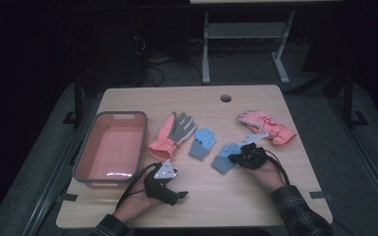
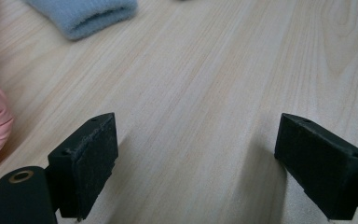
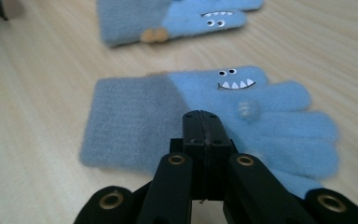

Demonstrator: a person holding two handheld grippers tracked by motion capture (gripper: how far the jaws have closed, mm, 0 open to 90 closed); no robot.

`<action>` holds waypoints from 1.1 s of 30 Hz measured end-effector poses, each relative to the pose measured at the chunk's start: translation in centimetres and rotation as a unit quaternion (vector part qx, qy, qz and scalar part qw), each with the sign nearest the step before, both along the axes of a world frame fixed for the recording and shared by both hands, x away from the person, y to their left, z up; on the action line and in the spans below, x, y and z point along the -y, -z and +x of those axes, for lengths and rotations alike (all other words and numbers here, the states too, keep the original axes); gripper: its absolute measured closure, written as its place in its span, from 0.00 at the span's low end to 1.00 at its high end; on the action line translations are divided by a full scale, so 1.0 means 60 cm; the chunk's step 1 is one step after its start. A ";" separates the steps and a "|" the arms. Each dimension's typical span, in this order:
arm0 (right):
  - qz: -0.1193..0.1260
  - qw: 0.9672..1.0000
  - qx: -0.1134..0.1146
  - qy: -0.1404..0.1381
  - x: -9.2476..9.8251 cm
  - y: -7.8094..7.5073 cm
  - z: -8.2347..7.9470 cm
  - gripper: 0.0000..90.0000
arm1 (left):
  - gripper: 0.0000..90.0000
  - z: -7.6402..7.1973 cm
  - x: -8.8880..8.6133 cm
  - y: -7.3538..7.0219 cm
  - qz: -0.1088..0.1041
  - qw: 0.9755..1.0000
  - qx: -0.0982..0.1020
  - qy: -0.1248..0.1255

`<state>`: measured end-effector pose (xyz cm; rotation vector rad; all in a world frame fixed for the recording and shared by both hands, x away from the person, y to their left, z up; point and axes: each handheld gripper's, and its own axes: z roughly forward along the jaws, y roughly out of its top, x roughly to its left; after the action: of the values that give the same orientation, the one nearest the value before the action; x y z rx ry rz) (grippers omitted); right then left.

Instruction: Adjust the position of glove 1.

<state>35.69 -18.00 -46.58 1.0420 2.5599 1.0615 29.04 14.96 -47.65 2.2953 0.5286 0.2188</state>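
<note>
The bin (image 1: 109,150) beyond the left claw (image 1: 170,189) holds no gloves; all four lie on the desk (image 1: 256,196), so the sorting looks barely begun. The right claw (image 3: 204,122), jaws pressed together and gripping nothing, hovers just over a blue glove (image 3: 135,121); its twin (image 3: 177,18) lies beyond. The left claw gapes wide above bare pale wood. The room around is dark.

Both forearms come in from bottom edge, palms cupping the tools. Left gripper (image 1: 163,179) sits low by near-left, jaws wide apart, nothing btwn them. Right gripper (image 1: 246,156) reaches further fwd, angled left, jaws pressed fully together. Right sleeve (image 1: 300,214) plaid.
</note>
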 end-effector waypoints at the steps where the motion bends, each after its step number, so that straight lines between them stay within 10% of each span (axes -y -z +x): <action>1: -0.001 1.000 0.001 -0.002 0.000 0.000 -0.004 1.00 | 0.14 0.000 0.000 0.000 0.000 1.000 0.000 0.000; 33: -0.006 0.997 -0.017 -0.073 -0.025 -0.004 -0.125 1.00 | 0.14 0.000 0.000 0.001 -0.003 1.000 -0.001 -0.004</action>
<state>28.19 -16.48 -46.32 0.8896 2.7003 1.0708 29.01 14.95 -47.71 2.2885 0.5384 0.2192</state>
